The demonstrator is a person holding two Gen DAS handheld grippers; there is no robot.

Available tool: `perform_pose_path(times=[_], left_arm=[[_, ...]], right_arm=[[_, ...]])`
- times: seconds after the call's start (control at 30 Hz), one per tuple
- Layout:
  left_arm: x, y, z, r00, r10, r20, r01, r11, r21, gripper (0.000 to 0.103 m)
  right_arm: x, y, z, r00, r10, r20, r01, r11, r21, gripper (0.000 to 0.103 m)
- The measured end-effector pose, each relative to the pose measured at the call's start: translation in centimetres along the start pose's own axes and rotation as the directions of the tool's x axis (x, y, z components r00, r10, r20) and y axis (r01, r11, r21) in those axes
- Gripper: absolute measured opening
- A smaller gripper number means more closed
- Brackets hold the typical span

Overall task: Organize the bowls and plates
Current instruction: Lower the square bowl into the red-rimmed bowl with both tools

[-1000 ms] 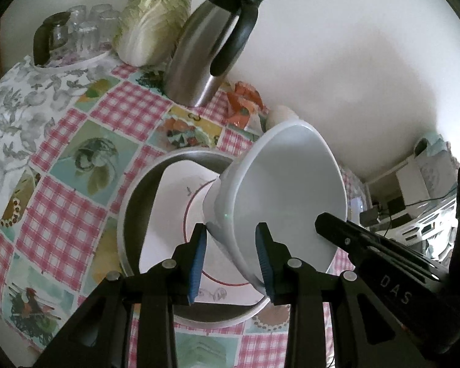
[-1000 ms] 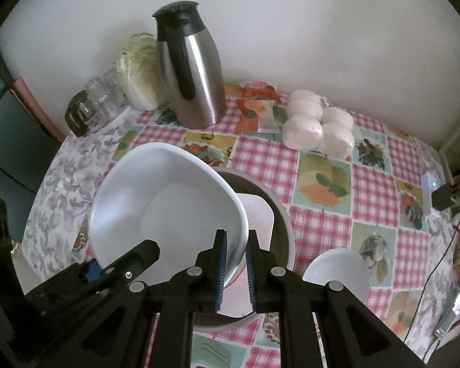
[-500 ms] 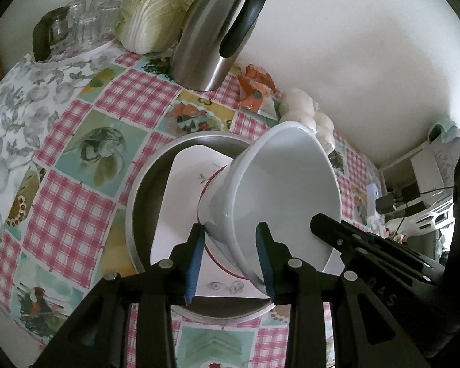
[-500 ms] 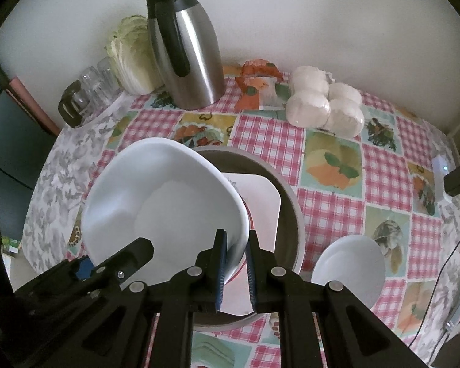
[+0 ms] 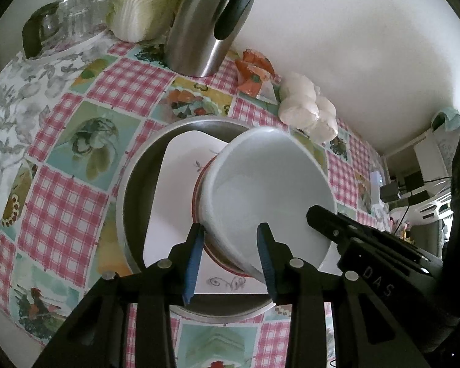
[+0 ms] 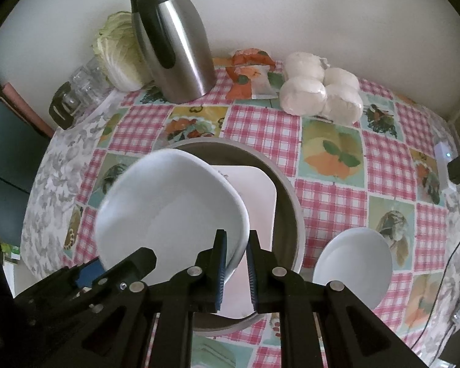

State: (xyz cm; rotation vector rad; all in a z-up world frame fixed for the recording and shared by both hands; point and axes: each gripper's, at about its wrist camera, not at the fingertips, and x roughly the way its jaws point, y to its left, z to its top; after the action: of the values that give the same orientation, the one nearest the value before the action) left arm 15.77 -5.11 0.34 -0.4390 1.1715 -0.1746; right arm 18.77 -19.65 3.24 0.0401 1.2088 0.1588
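Both tools, the left tool [image 5: 230, 254] and right tool [image 6: 236, 263], each clamped on the white bowl's [image 5: 270, 190] rim, have brought it lower, just ahead, onto the plates [image 5: 181, 190] inside the metal basin [image 5: 132, 202], so letting go looks next.

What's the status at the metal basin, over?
Both grippers, left and right, clamp the large white bowl's rim. Bowl tilted over the square white plate in the round metal basin. Nothing blocking.
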Motion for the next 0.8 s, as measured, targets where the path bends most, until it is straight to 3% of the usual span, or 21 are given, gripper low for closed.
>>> perform_pose_path(times=[0.23, 0.43, 0.6, 0.8], left_arm=[[0.0, 0.2, 0.1, 1.000, -0.013, 0.000, 0.013, 1.000, 0.000, 0.036], [0.0, 0.3, 0.2, 1.000, -0.019, 0.003, 0.019, 1.000, -0.003, 0.036], [0.0, 0.3, 0.3, 1.000, -0.019, 0.004, 0.019, 1.000, -0.009, 0.036], [-0.2, 0.5, 0.4, 1.000, -0.018, 0.011, 0.018, 1.000, -0.015, 0.036]], right_arm=[[0.3, -0.2, -0.2, 1.000, 0.006, 0.027, -0.007, 1.000, 0.026, 0.017], [0.0, 0.0, -2.0, 0.993, -0.012, 0.119, 0.002, 0.997, 0.082, 0.017], [-0.3, -0.9, -3.1, 0.984, 0.033, 0.172, -0.062, 0.984, 0.166, 0.018], [-0.4, -1.4, -3.2, 0.983, 0.073, 0.169, -0.106, 0.976, 0.191, 0.018]])
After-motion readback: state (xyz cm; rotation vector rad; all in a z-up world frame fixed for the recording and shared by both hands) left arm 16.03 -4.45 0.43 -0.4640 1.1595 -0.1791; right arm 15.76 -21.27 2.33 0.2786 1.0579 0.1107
